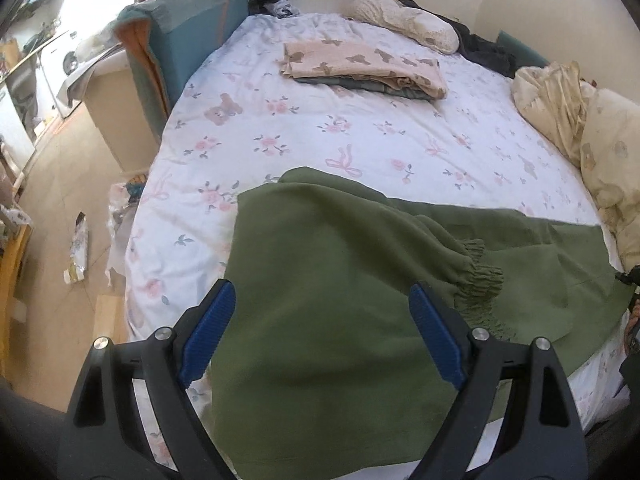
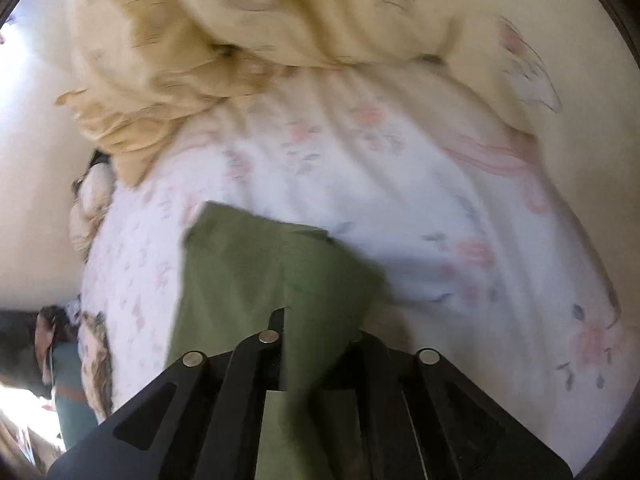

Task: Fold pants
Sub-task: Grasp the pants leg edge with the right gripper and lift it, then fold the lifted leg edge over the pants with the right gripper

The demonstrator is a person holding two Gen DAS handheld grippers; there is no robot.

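**Mid-fold: one end pinched, the other free**

Looks like the lengthwise or first cross fold, under way rather than finished. Green pants (image 1: 340, 280) spread across the near edge of the bed (image 1: 304, 128), on the floral sheet, with the gathered elastic waistband (image 1: 480, 280) lying in the middle of the cloth and a layer already doubled over it. Plain olive fabric, soft and limp, rumpled into a long diagonal ridge (no crisp crease anywhere yet). Near corner hanging a little over the mattress edge.

Left tool (image 1: 320, 332) spread wide above the near part of the pants, blue pads well apart, nothing between them. Right tool (image 2: 316, 344) clenched on a hem or corner of the pants, cloth running up out of the closed fingers and draping forward over the sheet; view blurred, so exact grip point hard to tell.

Next move, by judgement: bring the pinched end across toward the opposite end, lay it edge to edge, then smooth the ridge. Calls for the left tool to pin or take the near layer, lest the loose cloth drag along.

Elsewhere on the bed: folded stack (image 1: 360, 68) well apart, crumpled cream quilt (image 2: 224, 48) just beyond.
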